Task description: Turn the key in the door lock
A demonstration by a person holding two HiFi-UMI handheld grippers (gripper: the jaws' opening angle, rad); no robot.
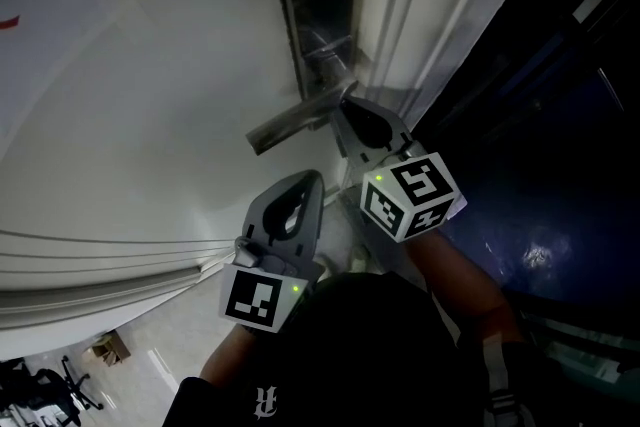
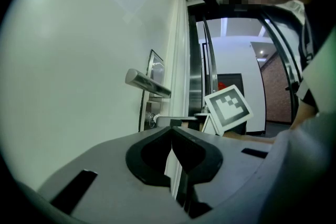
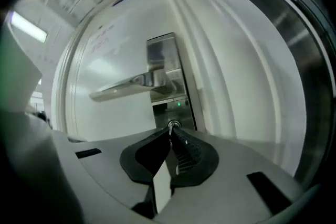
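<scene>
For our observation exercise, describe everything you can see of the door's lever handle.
The lever handle is a slim bar of brushed silver metal, lying level and pointing away from the door's edge. It springs from a tall metal plate on the white door. Nothing touches it: the right gripper is shut on the key just below it, and the left gripper hangs back, shut.

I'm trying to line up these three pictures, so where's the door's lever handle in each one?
Head view: the lever handle sits at centre, pointing left, beside the right gripper.
Left gripper view: left of centre, above the jaws.
Right gripper view: centre left, above the key at the jaw tips.
Shared landmark: the metal lock plate behind the handle.
</scene>
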